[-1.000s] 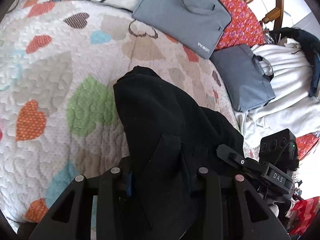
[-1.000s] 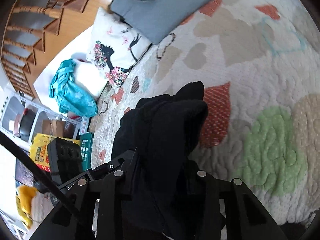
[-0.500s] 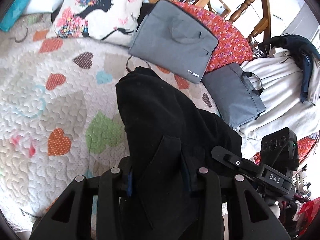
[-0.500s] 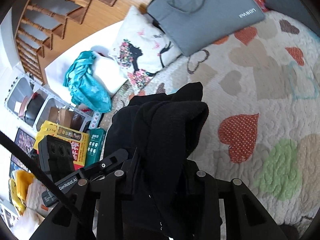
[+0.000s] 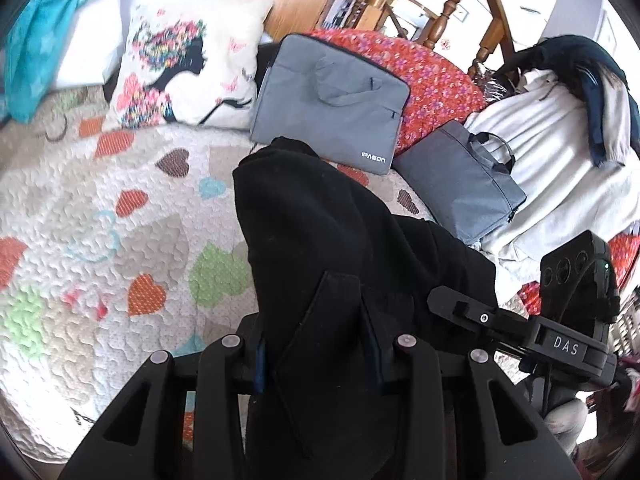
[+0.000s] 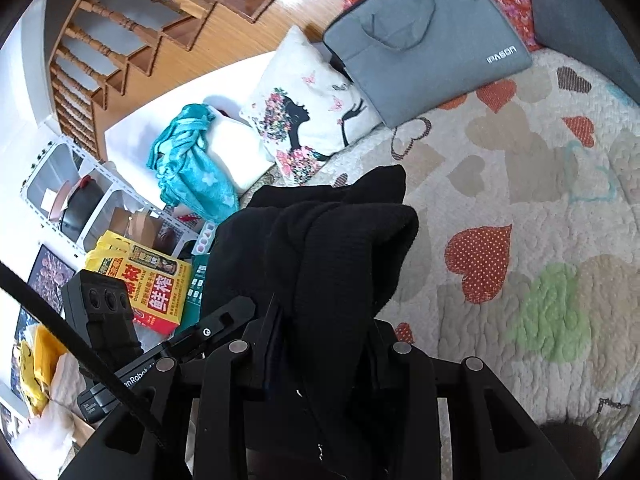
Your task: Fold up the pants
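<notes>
at lower centre of both views, left gripper (image 5: 318,354) and right gripper (image 6: 318,354) each pinch the bunched pants (image 5: 320,232) above the quilt (image 5: 100,216); folding looks unfinished.

Matt black cloth pants (image 5: 320,240), quilted bedspread (image 5: 100,200)

Both claws are matte black plastic. The left claw (image 5: 318,354) has triangular cut-outs, silver round screws and blue pad edges. The right claw (image 6: 320,356) matches it; its side module reads "DAS".
</notes>
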Tool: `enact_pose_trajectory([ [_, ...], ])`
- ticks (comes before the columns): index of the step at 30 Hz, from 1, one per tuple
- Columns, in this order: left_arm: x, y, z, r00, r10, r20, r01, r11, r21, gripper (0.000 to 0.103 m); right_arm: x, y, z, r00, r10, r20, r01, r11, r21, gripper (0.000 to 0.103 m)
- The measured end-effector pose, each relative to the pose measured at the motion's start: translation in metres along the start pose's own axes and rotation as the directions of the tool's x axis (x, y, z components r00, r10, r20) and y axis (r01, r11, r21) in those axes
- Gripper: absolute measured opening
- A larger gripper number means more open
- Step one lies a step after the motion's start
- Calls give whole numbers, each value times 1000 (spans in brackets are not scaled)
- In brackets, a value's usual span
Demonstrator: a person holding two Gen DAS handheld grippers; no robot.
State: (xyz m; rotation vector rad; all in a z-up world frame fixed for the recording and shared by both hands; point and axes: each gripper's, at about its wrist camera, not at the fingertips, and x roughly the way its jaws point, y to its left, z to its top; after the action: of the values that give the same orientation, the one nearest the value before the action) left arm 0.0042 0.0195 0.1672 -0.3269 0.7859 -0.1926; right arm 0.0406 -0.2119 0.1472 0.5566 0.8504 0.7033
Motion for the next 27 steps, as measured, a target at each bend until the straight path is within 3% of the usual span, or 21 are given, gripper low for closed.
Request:
enact_pose_trajectory([
  [12,-28,-25,2,992,89,88,-97,991,93,36,-8,18,4,999,25,23,-24,999,-31,36],
  [27,21,-16,38,990,129,53,-134,985,106,36,31,-10,49,1000,18,5,-18,1000,20,36],
])
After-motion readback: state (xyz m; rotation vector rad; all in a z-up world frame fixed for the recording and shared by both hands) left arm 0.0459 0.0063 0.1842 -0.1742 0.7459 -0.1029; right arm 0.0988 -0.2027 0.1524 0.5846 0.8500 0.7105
